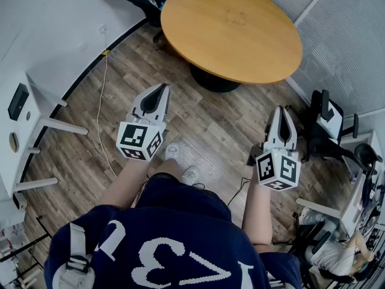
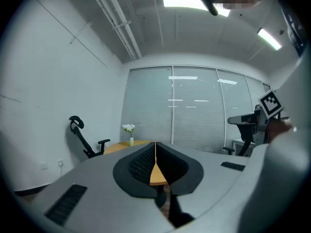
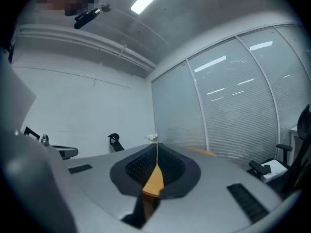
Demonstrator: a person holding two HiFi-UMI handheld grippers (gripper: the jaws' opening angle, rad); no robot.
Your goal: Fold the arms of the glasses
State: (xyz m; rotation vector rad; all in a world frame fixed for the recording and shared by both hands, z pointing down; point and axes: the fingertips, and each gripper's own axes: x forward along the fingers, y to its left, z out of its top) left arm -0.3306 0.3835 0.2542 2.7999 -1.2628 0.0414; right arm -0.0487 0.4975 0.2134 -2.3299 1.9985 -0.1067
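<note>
Both clenched empty, left tongs (image 1: 160,89) and right tongs (image 1: 281,110) aim at the far worktop (image 1: 192,32) (glasses (image 1: 236,18) seemingly there, faint).

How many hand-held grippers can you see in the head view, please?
2. The left hand-held gripper is over the floor, left of centre; the right hand-held gripper is to its right. Both are shut and empty. None seems hidden.
</note>
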